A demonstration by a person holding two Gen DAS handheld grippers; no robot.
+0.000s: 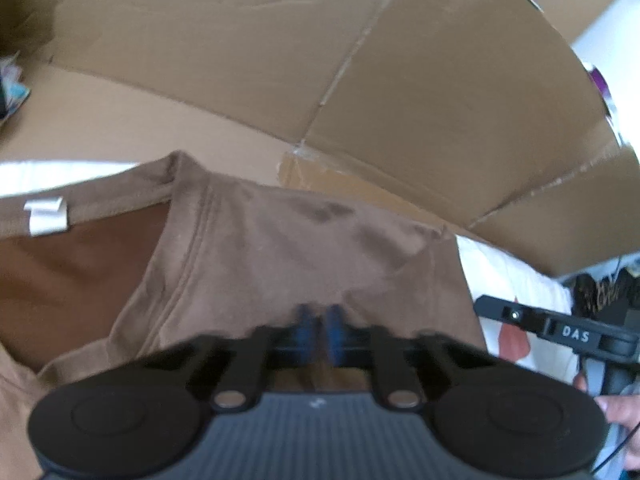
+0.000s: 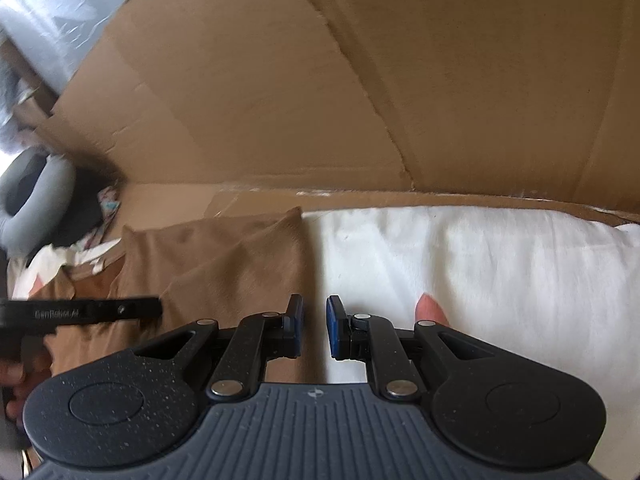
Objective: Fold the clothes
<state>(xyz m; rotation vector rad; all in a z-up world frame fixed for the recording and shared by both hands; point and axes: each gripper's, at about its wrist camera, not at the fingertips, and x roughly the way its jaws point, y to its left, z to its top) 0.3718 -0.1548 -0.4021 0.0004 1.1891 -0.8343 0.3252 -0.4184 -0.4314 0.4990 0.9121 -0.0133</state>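
A brown T-shirt (image 1: pixel 300 248) lies on white bedding (image 1: pixel 504 280), its collar and white tag (image 1: pixel 46 216) at the left. My left gripper (image 1: pixel 320 320) is shut on the brown shirt: its blue pads meet on a pucker of fabric near the shoulder. In the right wrist view the shirt (image 2: pixel 224 264) fills the lower left. My right gripper (image 2: pixel 315 320) hovers over the shirt's right edge, open a narrow way with nothing between the pads. The left gripper's black finger (image 2: pixel 100 310) reaches in from the left there.
Flattened cardboard (image 2: pixel 360 80) stands behind the white bedding (image 2: pixel 480 272) like a wall. A grey neck pillow (image 2: pixel 36 196) and loose clutter lie at the far left. A red mark (image 2: pixel 430 312) shows on the sheet. A person's hand (image 1: pixel 616 408) holds the right gripper.
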